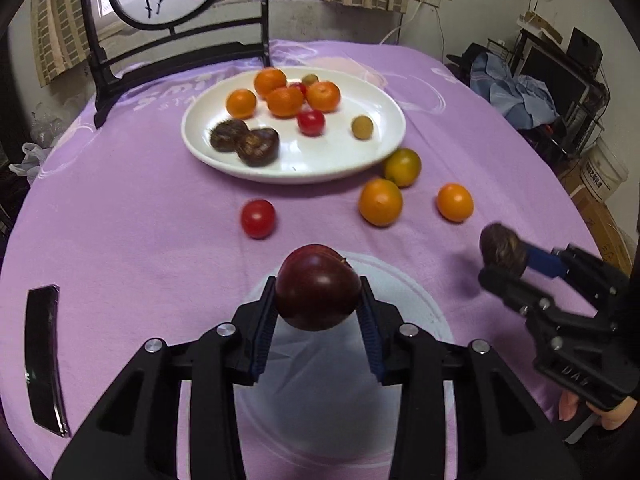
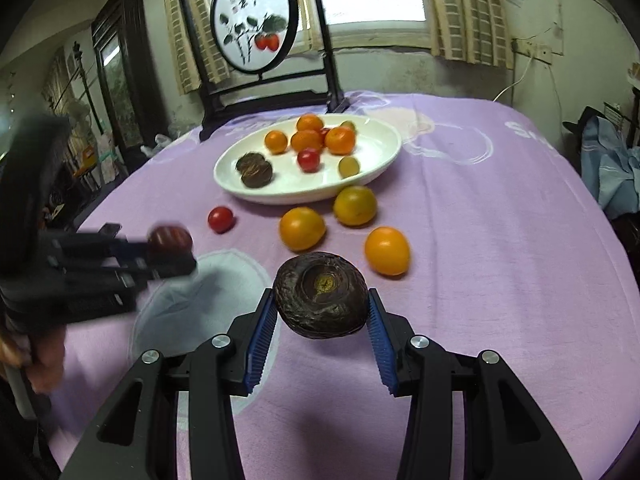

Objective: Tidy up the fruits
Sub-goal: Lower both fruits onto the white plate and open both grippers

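Note:
My left gripper (image 1: 318, 300) is shut on a dark red plum-like fruit (image 1: 318, 288) and holds it above the purple tablecloth; both show blurred at the left of the right wrist view (image 2: 170, 242). My right gripper (image 2: 321, 312) is shut on a dark brown wrinkled fruit (image 2: 321, 294), also seen at the right of the left wrist view (image 1: 503, 249). A white plate (image 1: 384, 108) at the table's middle holds several oranges, cherry tomatoes, two brown fruits and small green ones. Loose on the cloth before it lie a cherry tomato (image 1: 258, 218) and three oranges (image 1: 380, 201).
A black-framed round painted screen (image 2: 254, 36) stands behind the plate at the table's far edge. A dark phone-like slab (image 1: 42, 360) lies on the cloth at the left. Clutter, clothes and shelves stand beyond the table's right edge (image 1: 560, 92).

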Demonstrator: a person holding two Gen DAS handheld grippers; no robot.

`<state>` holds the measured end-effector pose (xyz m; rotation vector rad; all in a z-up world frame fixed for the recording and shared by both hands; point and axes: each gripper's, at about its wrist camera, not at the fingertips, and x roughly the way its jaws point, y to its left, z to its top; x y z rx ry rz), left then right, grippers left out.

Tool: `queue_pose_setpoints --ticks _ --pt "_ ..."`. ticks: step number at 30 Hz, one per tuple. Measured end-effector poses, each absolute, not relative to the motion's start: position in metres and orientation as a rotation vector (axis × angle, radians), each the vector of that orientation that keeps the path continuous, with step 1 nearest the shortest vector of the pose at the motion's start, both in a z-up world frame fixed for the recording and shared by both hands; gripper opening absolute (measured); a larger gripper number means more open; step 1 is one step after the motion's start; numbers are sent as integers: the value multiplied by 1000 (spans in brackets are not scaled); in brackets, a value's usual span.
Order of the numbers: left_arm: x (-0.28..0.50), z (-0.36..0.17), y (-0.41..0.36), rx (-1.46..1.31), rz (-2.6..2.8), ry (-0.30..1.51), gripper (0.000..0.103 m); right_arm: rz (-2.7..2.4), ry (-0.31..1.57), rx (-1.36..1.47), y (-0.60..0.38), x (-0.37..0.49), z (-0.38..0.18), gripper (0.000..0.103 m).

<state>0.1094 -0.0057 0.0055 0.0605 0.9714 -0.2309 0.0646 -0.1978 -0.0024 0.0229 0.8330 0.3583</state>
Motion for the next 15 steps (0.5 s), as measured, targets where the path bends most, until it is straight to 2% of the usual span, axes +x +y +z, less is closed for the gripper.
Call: queue_pose_setpoints --ticks 4,15 --pt "126 18 4 55 -229 956 38 360 838 74 -197 67 4 46" --pt "219 29 13 6 -174 957 38 397 798 -63 -156 127 36 46"
